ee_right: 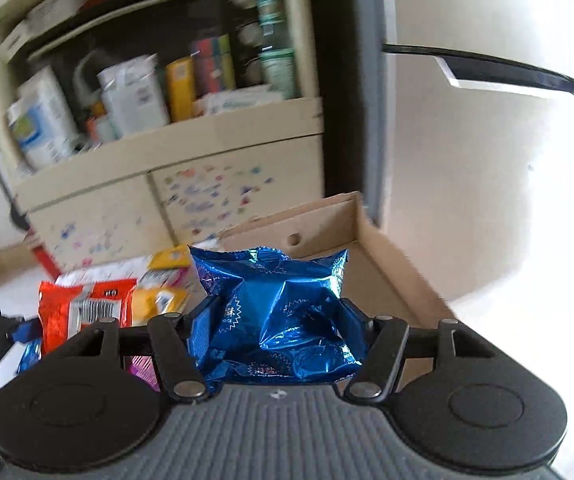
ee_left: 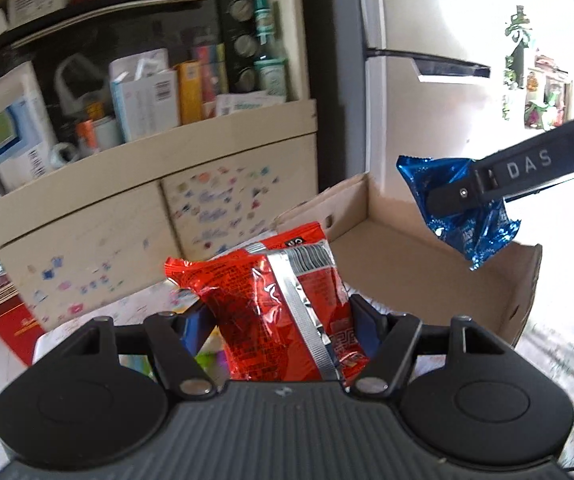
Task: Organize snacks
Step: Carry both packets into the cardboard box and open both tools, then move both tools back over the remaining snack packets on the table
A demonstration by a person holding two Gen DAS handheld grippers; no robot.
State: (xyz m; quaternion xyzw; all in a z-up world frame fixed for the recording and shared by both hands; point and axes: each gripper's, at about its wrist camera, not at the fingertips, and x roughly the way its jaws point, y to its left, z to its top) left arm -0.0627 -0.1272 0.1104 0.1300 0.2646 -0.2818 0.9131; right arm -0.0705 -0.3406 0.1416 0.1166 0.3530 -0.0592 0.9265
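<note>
each gripper pinches a packet, left gripper [ee_left: 283,320] red packet [ee_left: 283,312], right gripper [ee_right: 277,320] blue packet [ee_right: 275,312]; next, probably lower both into the cardboard box [ee_left: 391,240].

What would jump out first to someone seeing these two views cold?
Two shiny snack bags held in the air: a red foil packet pinched in the left hand-held gripper, and a crumpled blue foil packet pinched in the right hand-held gripper. Just beyond them sits an open cardboard box, with a cluttered cream shelf unit behind.
</note>
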